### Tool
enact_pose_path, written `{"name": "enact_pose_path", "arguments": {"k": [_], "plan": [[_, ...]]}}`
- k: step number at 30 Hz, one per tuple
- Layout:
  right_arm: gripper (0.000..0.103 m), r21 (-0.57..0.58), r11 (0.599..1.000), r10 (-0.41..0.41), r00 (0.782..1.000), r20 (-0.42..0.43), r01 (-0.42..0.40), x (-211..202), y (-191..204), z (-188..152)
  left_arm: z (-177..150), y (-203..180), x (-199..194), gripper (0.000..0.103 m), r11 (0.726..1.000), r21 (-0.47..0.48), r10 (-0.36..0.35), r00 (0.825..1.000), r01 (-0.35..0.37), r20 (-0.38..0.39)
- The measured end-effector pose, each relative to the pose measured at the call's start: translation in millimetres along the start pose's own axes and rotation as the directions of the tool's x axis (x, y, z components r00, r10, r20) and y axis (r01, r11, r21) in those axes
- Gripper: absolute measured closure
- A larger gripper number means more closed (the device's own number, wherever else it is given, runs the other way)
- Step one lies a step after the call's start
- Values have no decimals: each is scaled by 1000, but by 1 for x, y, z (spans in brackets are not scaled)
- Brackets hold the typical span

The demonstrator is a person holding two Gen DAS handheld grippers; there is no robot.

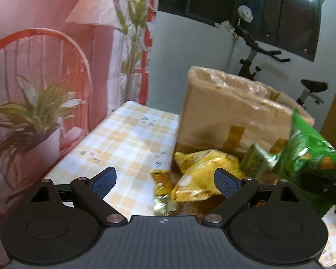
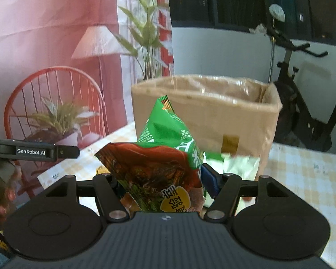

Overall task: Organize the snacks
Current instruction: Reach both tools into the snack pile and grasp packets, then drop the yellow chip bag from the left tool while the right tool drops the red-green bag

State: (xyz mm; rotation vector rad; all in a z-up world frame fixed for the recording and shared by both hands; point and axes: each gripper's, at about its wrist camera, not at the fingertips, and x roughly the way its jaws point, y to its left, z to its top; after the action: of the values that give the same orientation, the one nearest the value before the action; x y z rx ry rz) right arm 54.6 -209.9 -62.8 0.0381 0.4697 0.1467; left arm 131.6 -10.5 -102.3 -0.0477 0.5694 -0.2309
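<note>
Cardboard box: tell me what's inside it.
The cardboard box stands open at the top, and only a shiny clear plastic lining shows along its inner walls. Its bottom is hidden by the front wall and by the green snack bag in the right gripper.

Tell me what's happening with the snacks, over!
Right gripper shut on two snack bags, lifted before the cardboard box. Left gripper open, empty, over the yellow bag. Nothing blocking the box.
</note>
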Motion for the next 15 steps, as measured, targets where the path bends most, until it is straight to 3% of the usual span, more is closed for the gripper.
{"name": "enact_pose_path", "arguments": {"k": [15], "plan": [[39, -35, 997, 63, 998, 20, -63, 25, -13, 45, 35, -15, 37, 7, 996, -6, -88, 996, 88, 3]]}}
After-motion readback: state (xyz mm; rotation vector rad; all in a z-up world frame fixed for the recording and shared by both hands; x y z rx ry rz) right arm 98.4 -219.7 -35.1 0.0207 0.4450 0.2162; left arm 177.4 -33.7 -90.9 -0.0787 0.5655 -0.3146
